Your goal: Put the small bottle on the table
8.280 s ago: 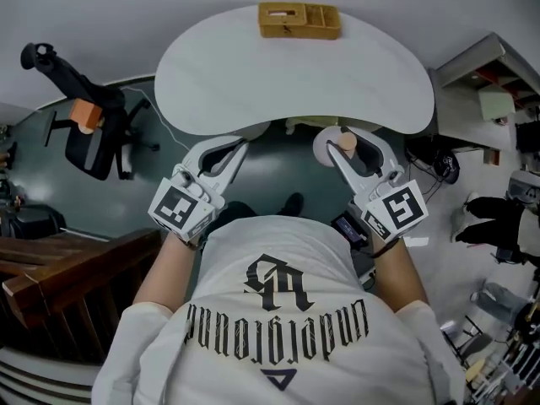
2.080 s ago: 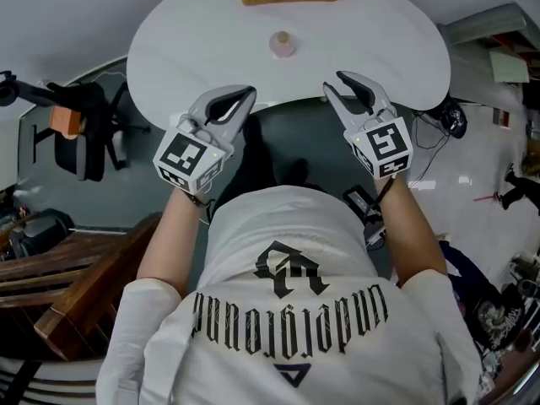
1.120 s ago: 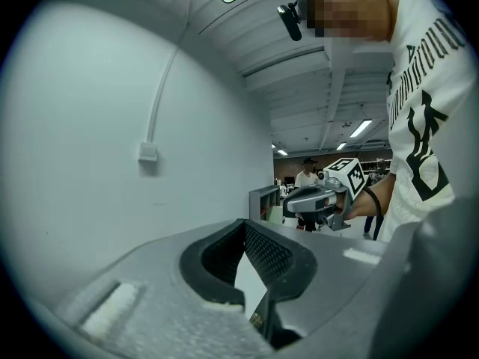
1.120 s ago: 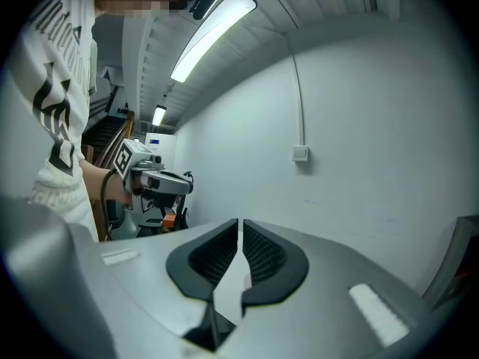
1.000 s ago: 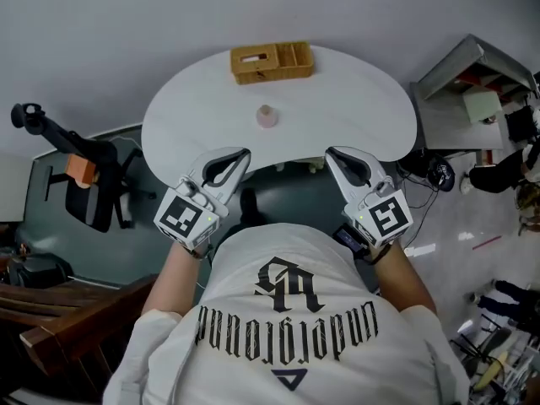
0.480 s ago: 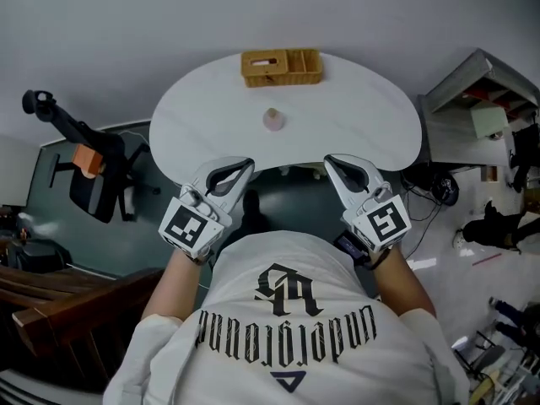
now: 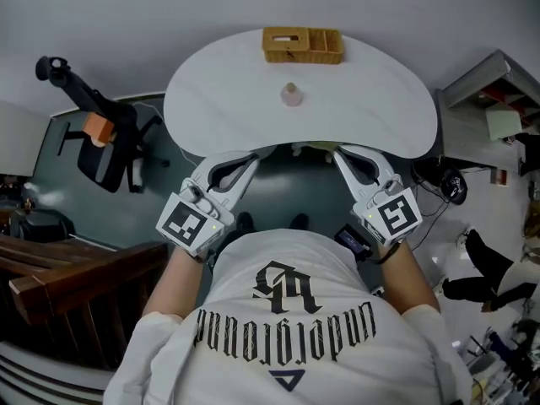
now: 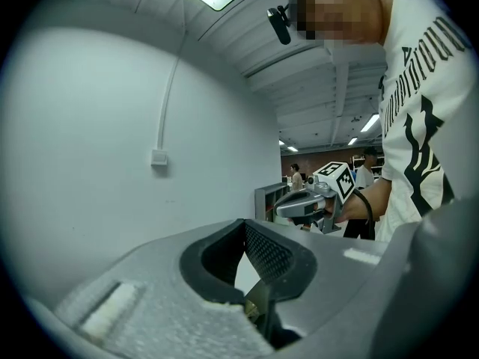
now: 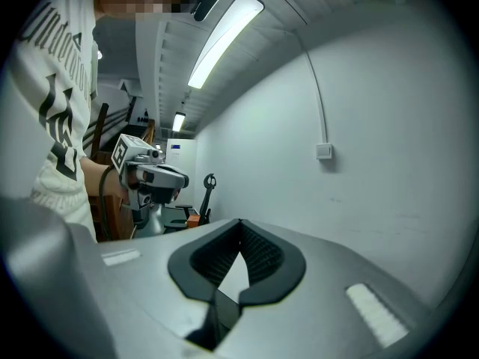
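Note:
The small pink bottle (image 7: 291, 94) with a tan cap stands upright in the middle of the white kidney-shaped table (image 7: 371, 99), apart from both grippers. My left gripper (image 7: 256, 153) hangs at the table's near edge, jaws together and empty. My right gripper (image 7: 338, 149) is level with it on the other side, also shut with nothing between its jaws. In the left gripper view the left gripper (image 8: 244, 224) points at a bare wall, with the right gripper (image 8: 287, 209) beyond. The right gripper (image 9: 241, 223) faces the same wall, and the left gripper (image 9: 181, 177) shows at the left.
A wicker box (image 7: 302, 45) sits at the table's far edge. A black office chair (image 7: 105, 142) stands to the left, dark wooden furniture (image 7: 67, 277) at the lower left, a grey shelf unit (image 7: 489, 87) at the right. Cables lie on the floor by the table's right end.
The bottle, earlier in my right gripper, stands on the table, and that gripper is shut and empty. Over the last second both grippers stay by my chest.

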`<state>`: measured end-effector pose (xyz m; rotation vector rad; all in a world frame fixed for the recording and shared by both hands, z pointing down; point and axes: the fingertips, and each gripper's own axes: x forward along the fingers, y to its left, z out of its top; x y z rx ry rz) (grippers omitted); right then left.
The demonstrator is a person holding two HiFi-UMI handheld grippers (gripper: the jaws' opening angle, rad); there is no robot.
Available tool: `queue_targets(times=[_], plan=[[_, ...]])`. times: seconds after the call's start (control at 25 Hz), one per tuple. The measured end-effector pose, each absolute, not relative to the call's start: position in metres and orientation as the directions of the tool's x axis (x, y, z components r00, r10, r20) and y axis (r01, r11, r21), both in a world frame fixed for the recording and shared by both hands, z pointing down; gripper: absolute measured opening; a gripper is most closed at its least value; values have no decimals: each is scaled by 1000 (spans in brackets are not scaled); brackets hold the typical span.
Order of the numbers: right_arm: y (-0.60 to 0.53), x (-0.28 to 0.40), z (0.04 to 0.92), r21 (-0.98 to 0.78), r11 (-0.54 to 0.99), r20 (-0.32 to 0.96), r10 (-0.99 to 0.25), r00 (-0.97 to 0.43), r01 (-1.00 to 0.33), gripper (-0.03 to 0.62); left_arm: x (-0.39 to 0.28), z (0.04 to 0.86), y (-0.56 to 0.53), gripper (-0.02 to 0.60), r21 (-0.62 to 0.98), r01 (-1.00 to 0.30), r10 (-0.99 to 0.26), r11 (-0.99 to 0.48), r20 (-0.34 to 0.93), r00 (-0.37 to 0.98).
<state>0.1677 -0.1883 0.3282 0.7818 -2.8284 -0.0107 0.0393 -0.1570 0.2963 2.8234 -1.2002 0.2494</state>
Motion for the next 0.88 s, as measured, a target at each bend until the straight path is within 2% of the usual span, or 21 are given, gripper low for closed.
queue_targets(times=[0.52, 0.88], plan=[[-123, 110, 318, 65, 821, 201, -568, -798, -568, 2, -38, 296, -97, 8, 11, -689, -680, -725, 153, 717], [-49, 47, 322, 63, 791, 212, -606, -766, -608, 2, -107, 301, -32, 8, 27, -656, -648, -754, 132, 750]])
